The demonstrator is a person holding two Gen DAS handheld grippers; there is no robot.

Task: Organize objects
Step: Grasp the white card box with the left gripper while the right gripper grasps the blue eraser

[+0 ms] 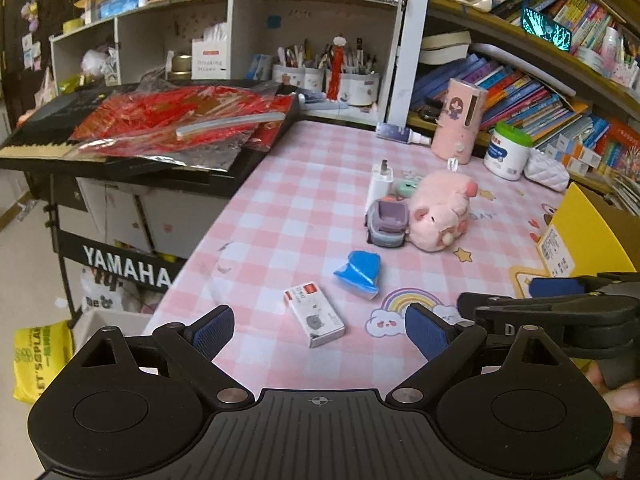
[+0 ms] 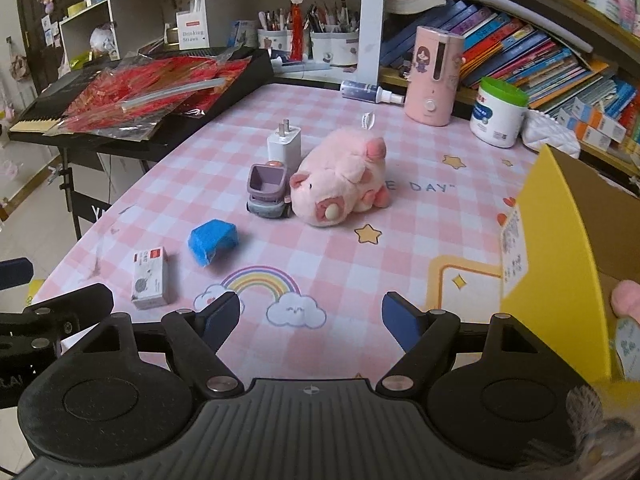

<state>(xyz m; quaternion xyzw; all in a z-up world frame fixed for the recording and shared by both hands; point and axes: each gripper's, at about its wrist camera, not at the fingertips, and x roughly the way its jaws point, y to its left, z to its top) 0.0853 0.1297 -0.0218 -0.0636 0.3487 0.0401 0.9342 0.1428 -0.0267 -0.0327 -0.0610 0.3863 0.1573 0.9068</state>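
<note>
On the pink checked table (image 1: 280, 216) lie a small white box (image 1: 315, 315) (image 2: 150, 282), a blue pack (image 1: 359, 273) (image 2: 213, 241), a purple toy truck (image 1: 387, 222) (image 2: 268, 190), a white charger (image 1: 379, 181) (image 2: 283, 145) and a pink plush pig (image 1: 442, 210) (image 2: 341, 176). My left gripper (image 1: 319, 332) is open and empty, just short of the white box. My right gripper (image 2: 311, 319) is open and empty over the rainbow print; it also shows in the left wrist view (image 1: 556, 300). A yellow cardboard box (image 2: 560, 248) (image 1: 588, 236) stands at the right with something pink inside.
A pink humidifier (image 2: 434, 76), a white jar with a green lid (image 2: 498, 112) and a spray bottle (image 2: 370, 92) stand at the table's back. A keyboard (image 1: 120, 136) covered with red wrappers is to the left. Bookshelves rise behind.
</note>
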